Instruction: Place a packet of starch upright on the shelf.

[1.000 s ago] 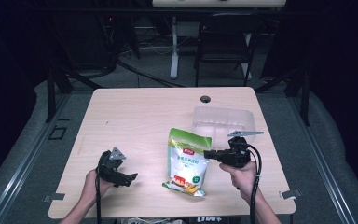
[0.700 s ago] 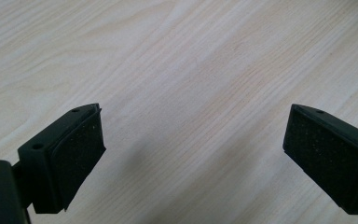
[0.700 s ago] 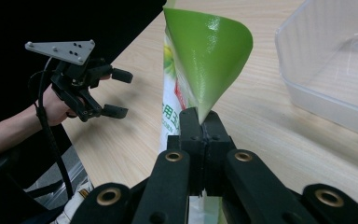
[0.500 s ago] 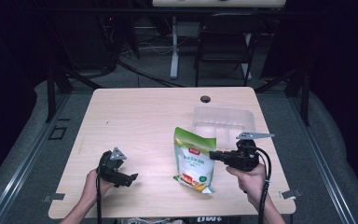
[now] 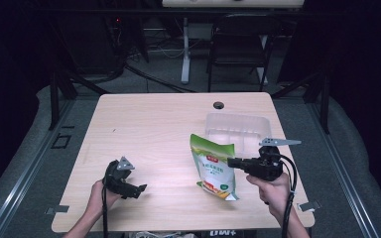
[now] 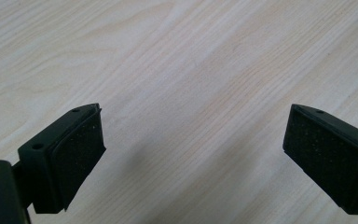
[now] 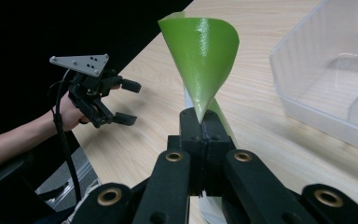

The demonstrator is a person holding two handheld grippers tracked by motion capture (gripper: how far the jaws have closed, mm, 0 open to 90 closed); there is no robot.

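Note:
A green and white snack bag (image 5: 214, 166) stands tilted on the table, raised at its right edge. My right gripper (image 5: 232, 162) is shut on that edge; in the right gripper view the bag's green edge (image 7: 204, 51) curls up out of the closed jaws of the right gripper (image 7: 204, 122). My left gripper (image 5: 138, 188) rests low over the table at the front left, open, with bare wood between its pads (image 6: 77, 151). It also appears far off in the right gripper view as the left gripper (image 7: 127, 101), jaws apart.
A clear plastic bin (image 5: 238, 130) with a divider sits just behind the bag, at the right of the wooden table (image 5: 149, 129). The same clear bin (image 7: 335, 79) is close on the right in the right gripper view. A small dark hole (image 5: 219, 105) marks the table's far edge.
My right gripper has lifted and drawn the bag to the right, standing it more upright. The left gripper has stayed where it was.

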